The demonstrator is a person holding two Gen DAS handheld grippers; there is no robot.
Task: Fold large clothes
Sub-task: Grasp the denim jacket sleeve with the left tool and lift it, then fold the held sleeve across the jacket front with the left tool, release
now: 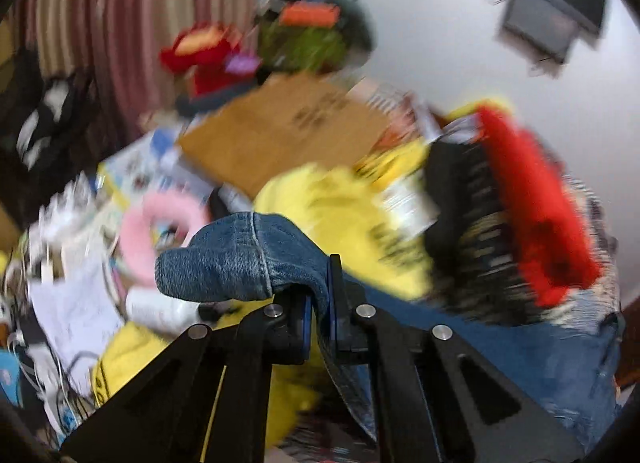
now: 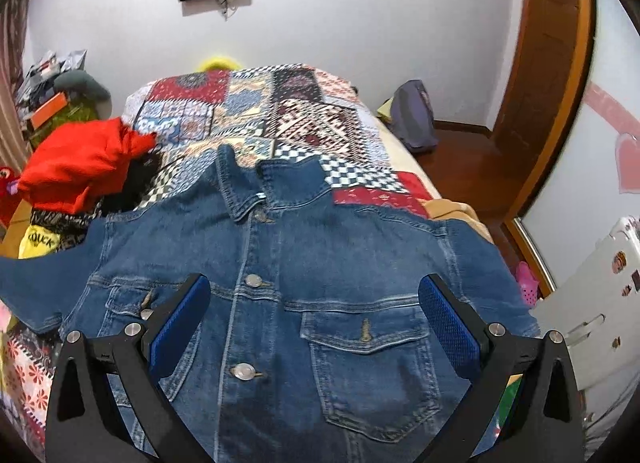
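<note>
A blue denim jacket [image 2: 320,283] lies front up on a bed with a patchwork cover [image 2: 304,119], collar toward the far end. My right gripper [image 2: 316,319] hovers open over the jacket's chest, one blue pad above each pocket, nothing between them. In the left wrist view, which is blurred, my left gripper [image 1: 320,319] is shut on a cuff end of the jacket's sleeve [image 1: 240,259]. The denim folds over the pads and sticks out to the left, lifted above the clutter.
A red garment [image 2: 80,163] and a yellow printed one [image 2: 38,243] lie heaped at the bed's left side. In the left wrist view a cardboard box [image 1: 280,131], a pink ring [image 1: 160,231] and papers crowd the area beyond. A wooden door frame [image 2: 552,63] stands at the right.
</note>
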